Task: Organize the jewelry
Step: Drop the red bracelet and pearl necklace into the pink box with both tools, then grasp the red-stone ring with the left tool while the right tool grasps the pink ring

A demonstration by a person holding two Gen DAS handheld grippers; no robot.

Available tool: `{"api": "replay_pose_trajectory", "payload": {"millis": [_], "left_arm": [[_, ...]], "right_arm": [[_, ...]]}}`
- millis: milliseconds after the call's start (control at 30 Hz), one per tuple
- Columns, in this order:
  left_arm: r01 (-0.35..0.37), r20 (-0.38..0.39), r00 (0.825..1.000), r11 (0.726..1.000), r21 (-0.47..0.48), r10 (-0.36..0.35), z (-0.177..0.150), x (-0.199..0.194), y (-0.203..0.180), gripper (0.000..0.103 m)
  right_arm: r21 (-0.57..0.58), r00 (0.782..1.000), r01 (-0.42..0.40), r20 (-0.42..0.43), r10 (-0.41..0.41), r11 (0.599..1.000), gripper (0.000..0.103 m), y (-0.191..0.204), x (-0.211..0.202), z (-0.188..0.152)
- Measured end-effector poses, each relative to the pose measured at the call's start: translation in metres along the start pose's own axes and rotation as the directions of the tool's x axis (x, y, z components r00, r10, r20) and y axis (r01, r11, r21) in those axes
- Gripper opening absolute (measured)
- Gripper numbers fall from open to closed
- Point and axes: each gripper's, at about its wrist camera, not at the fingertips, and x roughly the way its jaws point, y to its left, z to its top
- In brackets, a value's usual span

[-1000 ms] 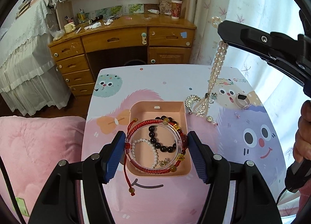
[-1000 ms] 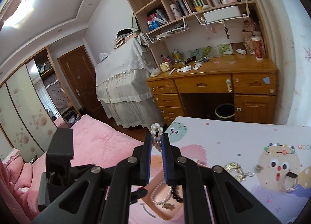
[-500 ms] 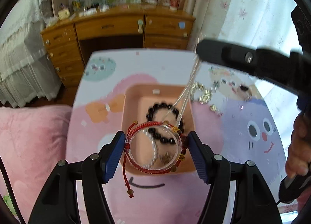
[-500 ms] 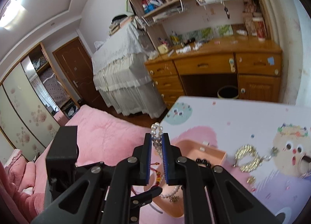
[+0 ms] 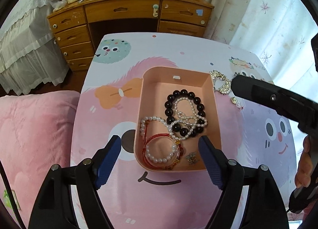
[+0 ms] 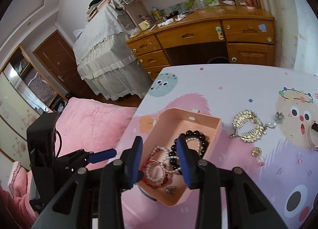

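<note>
The pearl necklace (image 5: 186,117) lies loose over the black bead bracelet (image 5: 184,113) in the pink tray (image 5: 215,114) at frame centre. Both grippers, left (image 5: 160,158) and right (image 6: 160,161), have just been opening, fingers released; the red bracelet (image 5: 159,149) seemingly lies free between the left fingers.

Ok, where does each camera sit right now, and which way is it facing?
Left wrist: on the left claw, looking steeply down at the pink tray; its open fingers frame it; right claw and a hand enter at right.
Right wrist: on the right claw, angled down at the tray from its right; left claw shows at left.
Shared: tray, black bead bracelet, gold hair clip, desk.
</note>
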Motion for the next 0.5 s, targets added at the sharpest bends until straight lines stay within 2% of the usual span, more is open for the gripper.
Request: {"api": "replay_pose_trajectory", "payload": {"millis": [133, 300, 500], "left_arm": [[0.025, -0.025, 0.999, 1.000, 0.014, -0.024, 0.001, 0.003, -0.012, 0.079], [0.050, -0.031, 0.998, 0.998, 0.043, -0.049, 0.002, 0.006, -0.035, 0.079], [0.092, -0.033, 0.995, 0.993, 0.071, -0.089, 0.004, 0.008, -0.070, 0.079]], "right_arm": [[0.015, 0.999, 0.038, -0.032, -0.037, 0.999, 0.052, -0.011, 0.000, -0.006], [0.096, 0.993, 0.097, -0.077, -0.089, 0.991, 0.068, -0.041, -0.008, -0.016], [0.231, 0.984, 0.167, -0.091, -0.150, 0.958, 0.073, -0.092, -0.032, -0.027]]}}
